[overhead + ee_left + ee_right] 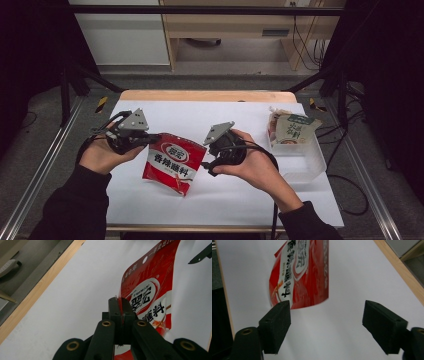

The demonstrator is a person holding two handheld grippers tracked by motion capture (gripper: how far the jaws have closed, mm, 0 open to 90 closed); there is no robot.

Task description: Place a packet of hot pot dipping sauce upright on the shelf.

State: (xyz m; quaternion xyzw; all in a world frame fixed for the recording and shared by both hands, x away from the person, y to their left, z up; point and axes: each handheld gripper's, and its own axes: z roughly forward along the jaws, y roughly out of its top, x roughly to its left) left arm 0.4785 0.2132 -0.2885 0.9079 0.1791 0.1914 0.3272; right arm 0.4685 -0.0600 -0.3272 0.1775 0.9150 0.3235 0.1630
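A red seasoning packet (pixel 172 162) with white and black print hangs over the middle of the white table (pixel 240 195). My left gripper (pixel 150 140) is shut on its upper left edge. In the left gripper view the jaws (pixel 120 302) pinch the packet's (pixel 147 287) thin edge and the packet stretches away to the right. My right gripper (pixel 206 156) is open just right of the packet, not touching it. From the right gripper view the packet (pixel 309 272) sits ahead and left of the wide-open jaws (pixel 327 311).
A clear plastic box (pixel 307 162) stands at the table's right side with a white and green packet (pixel 294 129) leaning in it. A wooden strip (pixel 200 95) runs along the far table edge. Metal rails flank the table.
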